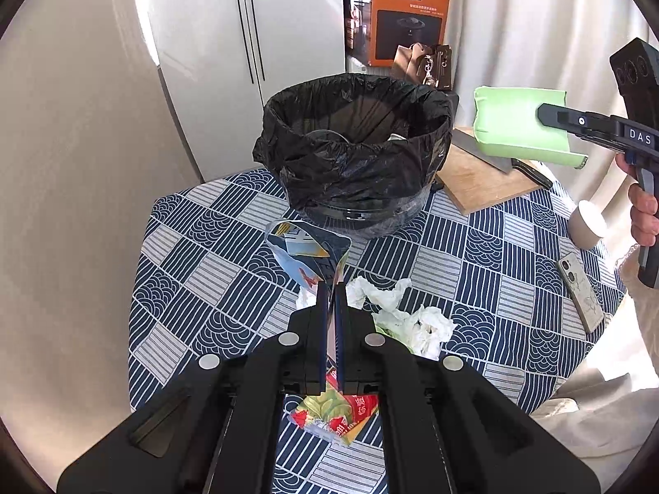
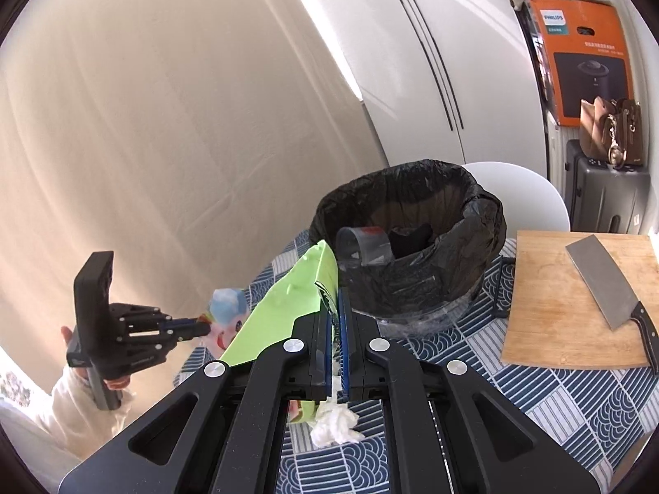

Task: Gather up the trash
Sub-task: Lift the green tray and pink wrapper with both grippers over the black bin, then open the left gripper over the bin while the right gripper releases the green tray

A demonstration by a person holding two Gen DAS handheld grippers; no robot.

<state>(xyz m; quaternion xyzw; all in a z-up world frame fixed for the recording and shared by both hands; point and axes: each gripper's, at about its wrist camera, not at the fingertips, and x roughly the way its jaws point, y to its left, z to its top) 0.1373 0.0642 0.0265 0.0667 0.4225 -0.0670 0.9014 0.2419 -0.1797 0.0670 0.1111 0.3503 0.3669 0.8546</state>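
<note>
My left gripper (image 1: 333, 288) is shut on a crumpled blue snack wrapper (image 1: 307, 255), lifted above the patterned tablecloth (image 1: 473, 271) in front of the black-lined bin (image 1: 354, 152). To the right of the bin, my right gripper (image 1: 541, 114) is shut on a light green packet (image 1: 515, 123). In the right wrist view, the green packet (image 2: 284, 300) sticks up and to the left from my right gripper (image 2: 337, 292), just short of the bin (image 2: 412, 222). The left gripper (image 2: 206, 329) shows at the left with the blue wrapper (image 2: 228, 308). Trash lies inside the bin.
Crumpled white tissues (image 1: 412, 321) and a red and green wrapper (image 1: 333, 411) lie on the cloth below my left gripper. A wooden cutting board (image 2: 547, 300) with a cleaver (image 2: 597, 284) sits right of the bin. A paper cup (image 1: 587, 224) and a phone (image 1: 580, 292) lie near the table's right edge.
</note>
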